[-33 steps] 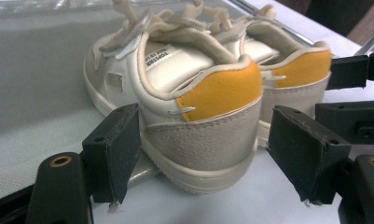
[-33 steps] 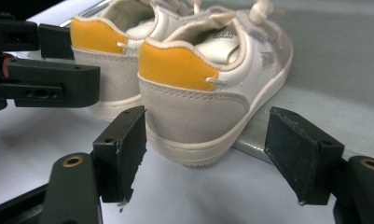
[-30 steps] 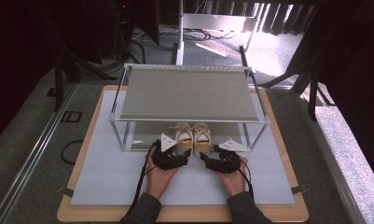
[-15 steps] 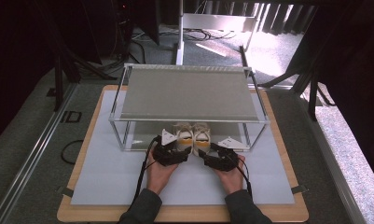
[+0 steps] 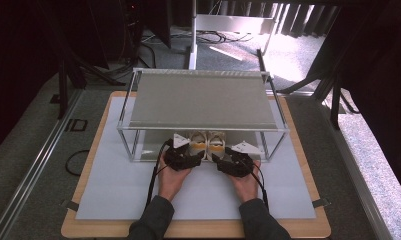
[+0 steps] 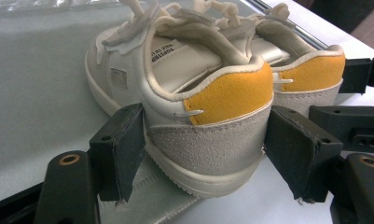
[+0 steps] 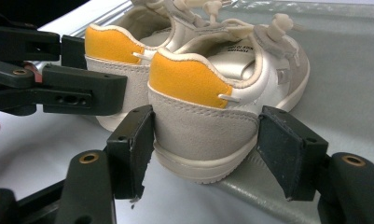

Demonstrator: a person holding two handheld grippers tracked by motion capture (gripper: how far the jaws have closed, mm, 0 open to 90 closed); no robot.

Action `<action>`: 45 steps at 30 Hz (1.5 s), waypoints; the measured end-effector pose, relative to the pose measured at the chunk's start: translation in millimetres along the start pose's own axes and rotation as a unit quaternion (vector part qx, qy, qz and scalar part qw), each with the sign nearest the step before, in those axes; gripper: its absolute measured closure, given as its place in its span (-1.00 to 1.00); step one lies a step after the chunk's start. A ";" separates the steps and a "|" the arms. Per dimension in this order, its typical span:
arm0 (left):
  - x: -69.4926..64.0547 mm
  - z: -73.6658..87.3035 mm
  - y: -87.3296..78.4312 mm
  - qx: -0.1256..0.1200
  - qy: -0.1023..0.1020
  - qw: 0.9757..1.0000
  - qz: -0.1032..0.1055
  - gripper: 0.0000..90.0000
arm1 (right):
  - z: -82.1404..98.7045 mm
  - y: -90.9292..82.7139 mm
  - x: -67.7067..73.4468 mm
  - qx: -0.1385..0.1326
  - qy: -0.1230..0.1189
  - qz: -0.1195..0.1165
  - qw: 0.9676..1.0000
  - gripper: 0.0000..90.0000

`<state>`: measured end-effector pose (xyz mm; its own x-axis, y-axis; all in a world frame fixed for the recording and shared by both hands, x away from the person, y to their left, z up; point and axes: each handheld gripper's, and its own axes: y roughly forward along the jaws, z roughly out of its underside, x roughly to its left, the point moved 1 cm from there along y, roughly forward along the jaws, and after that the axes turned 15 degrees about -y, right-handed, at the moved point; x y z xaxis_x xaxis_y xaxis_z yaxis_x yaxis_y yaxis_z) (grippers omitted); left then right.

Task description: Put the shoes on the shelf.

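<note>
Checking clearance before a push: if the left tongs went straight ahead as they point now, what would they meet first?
The heel of the left shoe, already between the open left tongs; the jaws sit at its sides.

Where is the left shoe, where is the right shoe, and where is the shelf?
left shoe (image 6: 212, 140): left gripper view, on the grey heel below the yellow patch.
right shoe (image 7: 201, 128): right gripper view, on the grey heel.
shelf (image 5: 200, 102): high view, on the middle of its flat grey top.
</note>
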<state>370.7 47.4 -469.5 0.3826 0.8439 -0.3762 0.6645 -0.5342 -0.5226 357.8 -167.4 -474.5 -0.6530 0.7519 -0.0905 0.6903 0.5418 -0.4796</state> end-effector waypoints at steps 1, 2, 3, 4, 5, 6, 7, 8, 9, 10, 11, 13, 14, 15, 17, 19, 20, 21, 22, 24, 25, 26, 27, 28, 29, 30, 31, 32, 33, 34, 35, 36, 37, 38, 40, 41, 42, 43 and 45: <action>0.4 -0.4 1.0 -0.001 -0.003 1.000 0.000 -0.36 | -0.9 1.0 -0.3 0.001 -0.001 0.002 1.000 -0.19; 0.4 -0.9 2.0 -0.001 -0.006 1.000 -0.001 -0.36 | -1.8 2.0 -0.9 0.001 -0.003 0.004 1.000 -0.18; 0.3 -1.5 3.1 0.000 -0.008 1.000 -0.003 -0.36 | -2.7 2.8 -1.5 0.002 -0.005 0.006 1.000 -0.18; 1.7 -3.1 4.1 0.001 0.001 1.000 -0.004 -0.36 | -3.5 3.7 -2.3 0.002 -0.007 0.007 1.000 -0.18; 1.7 -4.0 5.0 0.000 0.000 1.000 -0.005 -0.36 | -4.3 4.7 -3.1 0.003 -0.008 0.008 1.000 -0.18; 1.7 -4.9 6.0 0.001 0.002 1.000 -0.006 -0.36 | -4.9 5.7 -4.2 0.003 -0.008 0.008 1.000 -0.17; 1.5 -5.6 7.0 0.001 0.003 1.000 -0.008 -0.36 | -5.4 6.4 -5.2 0.003 -0.009 0.010 1.000 -0.16; 1.8 -6.1 7.9 0.003 0.004 1.000 -0.008 -0.36 | -5.8 7.2 -6.0 0.005 -0.007 0.011 1.000 -0.16; 2.3 -6.2 8.8 0.004 0.005 1.000 -0.010 -0.35 | -5.9 8.6 -7.2 0.004 -0.010 0.011 1.000 -0.16; 2.8 -6.1 9.6 0.005 0.005 1.000 -0.011 -0.35 | -5.8 9.7 -7.6 0.006 -0.010 0.012 1.000 -0.16; 3.3 -5.8 10.7 0.006 0.005 1.000 -0.012 -0.35 | -5.5 10.9 -7.6 0.007 -0.010 0.012 1.000 -0.16; 4.1 -4.6 13.5 0.009 0.004 1.000 -0.016 -0.35 | -4.3 13.6 -6.9 0.014 -0.018 0.016 1.000 -0.16; 4.8 -4.3 14.4 0.011 0.006 1.000 -0.018 -0.35 | -3.3 14.7 -5.7 0.020 -0.016 0.018 1.000 -0.16; 5.4 -4.4 14.3 0.010 0.006 1.000 -0.016 -0.35 | -2.1 15.5 -5.3 0.021 -0.017 0.018 0.999 -0.16; 5.2 -4.5 14.5 0.010 0.007 1.000 -0.017 -0.35 | -1.8 15.4 -5.7 0.020 -0.015 0.017 1.000 -0.16; 5.4 -4.2 14.5 0.010 0.007 1.000 -0.018 -0.36 | -2.4 15.5 -5.4 0.022 -0.019 0.017 0.999 -0.16; 6.0 -4.1 14.2 0.011 0.005 1.000 -0.018 -0.37 | -2.5 15.4 -5.6 0.023 -0.018 0.017 0.999 -0.16; 6.5 -3.8 14.2 0.012 -0.001 1.000 -0.015 -0.38 | -2.4 15.0 -5.8 0.023 -0.017 0.016 0.999 -0.16; 6.5 -3.8 14.2 0.012 -0.001 1.000 -0.015 -0.39 | -2.4 15.0 -5.8 0.023 -0.017 0.016 0.999 -0.16; 7.3 -2.5 10.8 0.010 -0.006 1.000 -0.013 -0.39 | -2.4 10.5 -5.1 0.016 -0.012 0.014 1.000 -0.16; 7.3 -2.0 9.2 0.009 -0.004 1.000 -0.013 -0.39 | -2.6 8.2 -5.2 0.012 -0.013 0.014 1.000 -0.16; 5.3 -0.2 5.8 0.005 -0.017 1.000 -0.014 -0.39 | -2.7 6.3 -5.2 0.009 -0.015 0.013 1.000 -0.16; 5.8 0.1 3.5 0.003 -0.010 1.000 -0.014 -0.39 | -2.9 1.7 -4.2 0.006 -0.016 0.014 1.000 -0.16; 5.8 1.0 -0.5 -0.001 -0.003 1.000 -0.012 -0.38 | -2.9 -0.7 -3.7 0.004 -0.017 0.013 1.000 -0.16; 5.4 1.9 -3.9 -0.003 -0.003 1.000 -0.009 -0.38 | -2.7 -4.5 -2.6 0.003 -0.018 0.012 1.000 -0.16; 5.0 2.8 -7.2 -0.004 -0.001 1.000 -0.007 -0.38 | -2.6 -7.3 -1.5 0.003 -0.021 0.011 1.000 -0.16; 4.3 4.0 -11.1 -0.005 0.001 1.000 -0.006 -0.38 | -2.2 -10.0 -0.6 0.003 -0.026 0.011 1.000 -0.16; 3.7 5.4 -15.2 -0.007 0.003 1.000 -0.002 -0.37 | -1.7 -12.6 0.4 0.006 -0.027 0.012 1.000 -0.16; 3.0 6.8 -19.2 -0.006 0.006 1.000 0.003 -0.36 | -1.1 -15.4 1.2 0.008 -0.029 0.013 0.999 -0.16; 2.0 8.2 -22.4 -0.006 0.005 1.000 0.005 -0.33 | -0.3 -18.2 1.7 0.010 -0.030 0.014 0.999 -0.16; 2.0 9.5 -26.4 -0.005 0.011 1.000 0.006 -0.33 | 0.5 -20.3 1.9 0.012 -0.031 0.013 0.999 -0.16; 2.0 9.5 -26.4 -0.005 0.011 1.000 0.006 -0.33 | 1.7 -23.1 1.8 0.013 -0.034 0.015 0.999 -0.16; 3.1 13.4 -34.4 0.003 0.016 1.000 0.013 -0.33 | 3.3 -26.7 1.7 0.013 -0.034 0.018 0.999 -0.16; 3.9 15.7 -38.3 0.003 0.022 1.000 0.010 -0.33 | 4.4 -29.6 1.1 0.013 -0.032 0.017 0.999 -0.16; 6.9 20.4 -45.3 0.009 0.030 0.999 0.010 -0.33 | 7.1 -35.1 -0.2 0.015 -0.032 0.021 0.999 -0.16; 8.3 22.2 -48.1 0.008 0.032 0.999 0.006 -0.33 | 8.5 -37.9 -1.1 0.016 -0.033 0.021 0.999 -0.16; 10.7 24.6 -51.9 0.007 0.034 0.999 0.002 -0.33 | 9.6 -40.0 -1.9 0.016 -0.034 0.022 0.999 -0.16; 14.3 27.2 -56.5 0.008 0.038 0.999 -0.002 -0.32 | 11.1 -42.6 -3.1 0.017 -0.034 0.024 0.999 -0.16; 19.4 31.2 -62.4 0.007 0.044 0.999 -0.015 -0.32 | 14.8 -48.0 -6.4 0.019 -0.032 0.028 0.999 -0.16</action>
<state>316.6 95.5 -468.1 0.4169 0.8607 -0.2921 0.6681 -0.5081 -0.5436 324.3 -203.8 -463.8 -0.6332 0.7546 -0.1722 0.7147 0.4847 -0.5043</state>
